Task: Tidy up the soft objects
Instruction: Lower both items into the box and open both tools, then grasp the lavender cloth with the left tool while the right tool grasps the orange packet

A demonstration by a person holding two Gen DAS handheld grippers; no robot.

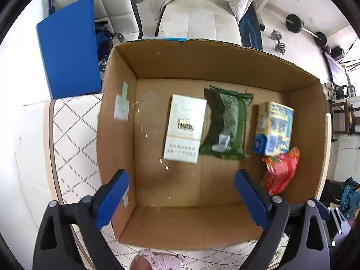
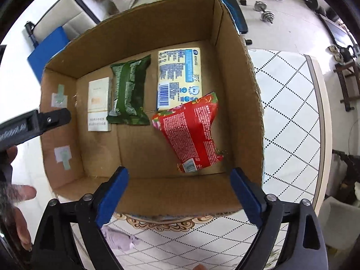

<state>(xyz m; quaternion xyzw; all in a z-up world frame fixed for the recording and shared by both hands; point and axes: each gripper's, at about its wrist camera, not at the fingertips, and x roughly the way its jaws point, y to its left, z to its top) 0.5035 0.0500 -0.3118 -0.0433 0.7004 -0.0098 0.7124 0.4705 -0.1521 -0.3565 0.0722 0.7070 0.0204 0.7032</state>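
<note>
An open cardboard box stands on a white quilted table. Inside lie a white pack, a green soft pack, a yellow-and-blue pack and a red soft pack. My left gripper is open and empty above the box's near left part. My right gripper is open and empty over the box's near wall, just short of the red pack. A lilac soft cloth lies on the table in front of the box.
A blue pad leans behind the box at left. A white padded chair stands beyond it. Dumbbells lie on the floor at back right. The left gripper's body shows at the left of the right wrist view.
</note>
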